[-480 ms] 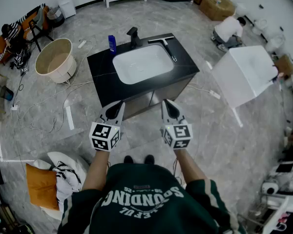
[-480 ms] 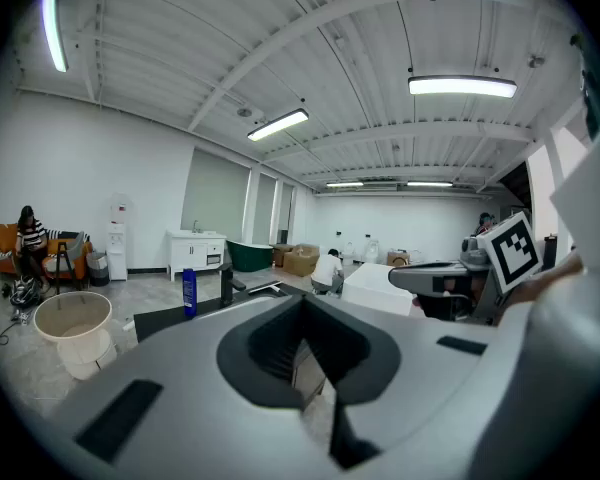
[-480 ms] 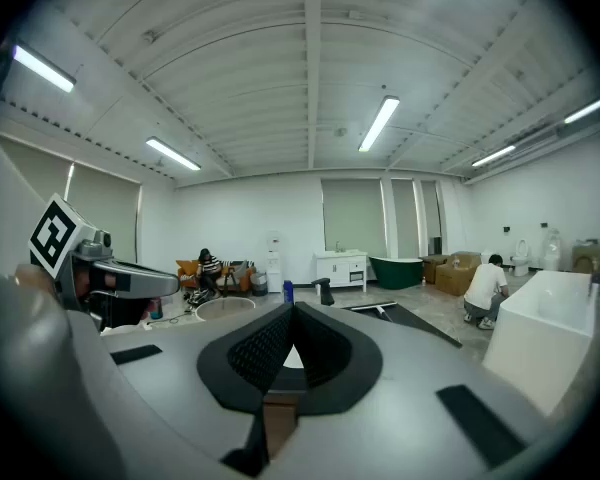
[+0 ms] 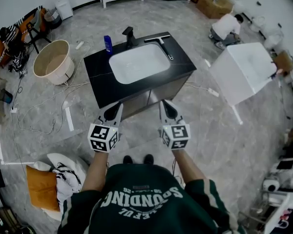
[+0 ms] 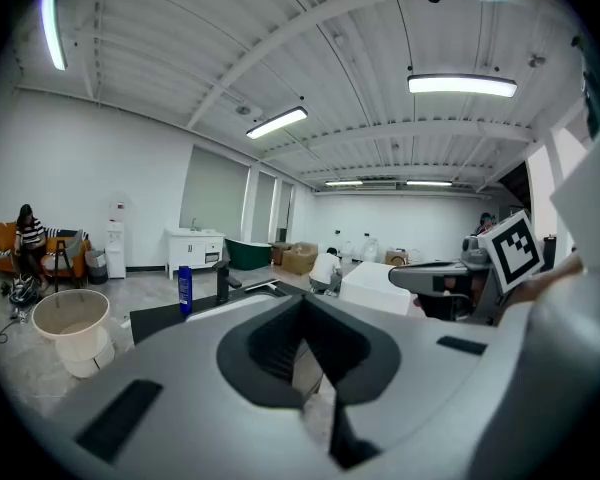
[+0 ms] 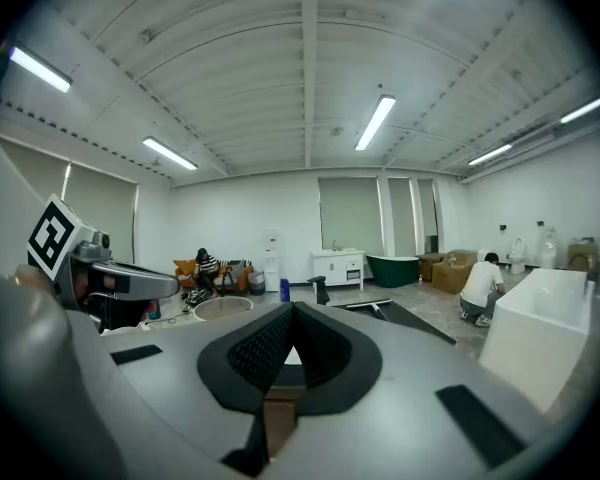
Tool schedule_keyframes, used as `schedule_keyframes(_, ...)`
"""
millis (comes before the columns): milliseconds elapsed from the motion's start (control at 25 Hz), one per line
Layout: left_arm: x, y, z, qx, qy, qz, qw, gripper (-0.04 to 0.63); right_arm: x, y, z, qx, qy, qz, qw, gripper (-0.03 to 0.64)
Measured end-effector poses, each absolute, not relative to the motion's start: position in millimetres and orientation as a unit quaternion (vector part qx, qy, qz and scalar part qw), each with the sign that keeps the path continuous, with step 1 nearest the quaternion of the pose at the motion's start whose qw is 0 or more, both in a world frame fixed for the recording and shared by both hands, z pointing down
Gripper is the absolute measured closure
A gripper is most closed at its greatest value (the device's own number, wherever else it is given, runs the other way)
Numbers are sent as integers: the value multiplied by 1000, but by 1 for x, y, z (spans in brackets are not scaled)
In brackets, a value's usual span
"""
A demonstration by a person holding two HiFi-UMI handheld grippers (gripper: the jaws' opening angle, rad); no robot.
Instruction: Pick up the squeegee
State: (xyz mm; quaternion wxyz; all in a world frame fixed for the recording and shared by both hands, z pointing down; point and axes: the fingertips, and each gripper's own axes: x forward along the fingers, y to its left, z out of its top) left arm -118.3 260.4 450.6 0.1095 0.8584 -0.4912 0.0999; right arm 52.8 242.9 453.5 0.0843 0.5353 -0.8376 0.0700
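Squeegee [image 4: 159, 37] is lying flat on the black vanity counter [image 4: 98, 79], along its back edge just right of the faucet [image 4: 129, 34]. Both grippers hang out in front of that counter, well short of it. The left gripper [image 4: 118, 105] and right gripper [image 4: 165, 104] each have their fingers closed up tight on nothing

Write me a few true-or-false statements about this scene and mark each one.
1. The squeegee lies on the black countertop beside the sink. True.
2. The right gripper is shut on the squeegee. False: its jaws are shut on nothing, short of the vanity.
3. The blue bottle stands right of the faucet. False: in the head view it stands to the faucet's left.
4. The left gripper is shut and empty. True.
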Motion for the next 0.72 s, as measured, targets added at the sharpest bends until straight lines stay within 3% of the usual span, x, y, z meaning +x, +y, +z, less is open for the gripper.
schedule_keyframes(720, -54, 255, 457, 855, -496, 110, 106, 593, 103, 245, 466, 509, -852, 86, 91, 615)
